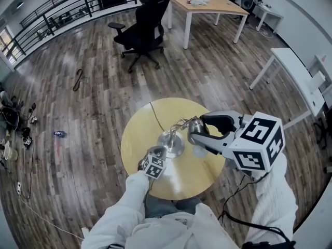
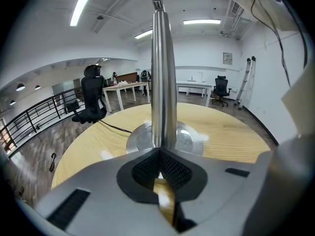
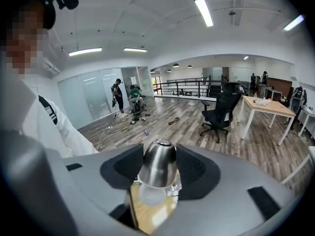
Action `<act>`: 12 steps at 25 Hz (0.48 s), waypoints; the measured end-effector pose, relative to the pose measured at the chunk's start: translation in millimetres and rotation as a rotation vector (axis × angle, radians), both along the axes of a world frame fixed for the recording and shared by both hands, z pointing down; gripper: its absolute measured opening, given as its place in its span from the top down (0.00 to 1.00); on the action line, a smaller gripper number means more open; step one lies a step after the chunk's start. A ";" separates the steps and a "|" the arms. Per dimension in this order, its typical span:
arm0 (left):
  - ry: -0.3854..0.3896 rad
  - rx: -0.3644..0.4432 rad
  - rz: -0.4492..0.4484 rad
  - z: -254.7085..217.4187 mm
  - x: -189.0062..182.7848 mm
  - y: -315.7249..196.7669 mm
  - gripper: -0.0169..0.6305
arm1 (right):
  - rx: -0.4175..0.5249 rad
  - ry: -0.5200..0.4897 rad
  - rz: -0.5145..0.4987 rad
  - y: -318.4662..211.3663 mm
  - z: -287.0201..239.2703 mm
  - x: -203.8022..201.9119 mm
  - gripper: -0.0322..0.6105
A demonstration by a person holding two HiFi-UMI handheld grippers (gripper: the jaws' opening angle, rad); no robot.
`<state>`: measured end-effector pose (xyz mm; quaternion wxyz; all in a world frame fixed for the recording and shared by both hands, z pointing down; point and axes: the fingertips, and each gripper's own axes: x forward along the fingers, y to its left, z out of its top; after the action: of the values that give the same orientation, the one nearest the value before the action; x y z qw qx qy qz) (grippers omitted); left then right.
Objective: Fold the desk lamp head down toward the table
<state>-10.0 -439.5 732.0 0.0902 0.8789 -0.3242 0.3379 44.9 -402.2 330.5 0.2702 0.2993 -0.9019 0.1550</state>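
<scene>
**Desk lamp [image 1: 173, 143] at the centre of the round surface [image 1: 137, 139]: braced at left, head straddled at right.**

The left tongs [image 1: 157, 154] are closed, with their tips meeting at the foot of the upright pole [image 2: 162, 73], above the base [image 2: 189, 137]. Right of centre, the right tongs [image 1: 197, 132] stand wide, flanking the metal lamp head [image 3: 158, 168] without clamping it. The polished steel is probably slippery and the bulb [image 3: 151, 195] fragile. Grip the shade, not the bulb, and expect a stiff neck.
</scene>
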 end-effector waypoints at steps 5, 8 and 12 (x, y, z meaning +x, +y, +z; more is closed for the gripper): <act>0.003 -0.008 0.005 -0.3 -3.4 -1.8 0.97 | -0.019 0.044 -0.011 15.6 10.8 6.0 0.63; 0.007 -0.008 -0.003 -0.4 -5.0 -2.3 0.97 | -0.014 0.086 -0.011 30.4 21.2 12.2 0.63; 0.018 -0.007 -0.025 -0.5 -3.0 -0.6 0.97 | -0.006 0.089 0.001 54.6 43.0 25.6 0.64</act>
<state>-13.0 -440.1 731.4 0.1004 0.8774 -0.3334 0.3300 70.5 -347.6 373.5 0.3106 0.3057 -0.8884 0.1442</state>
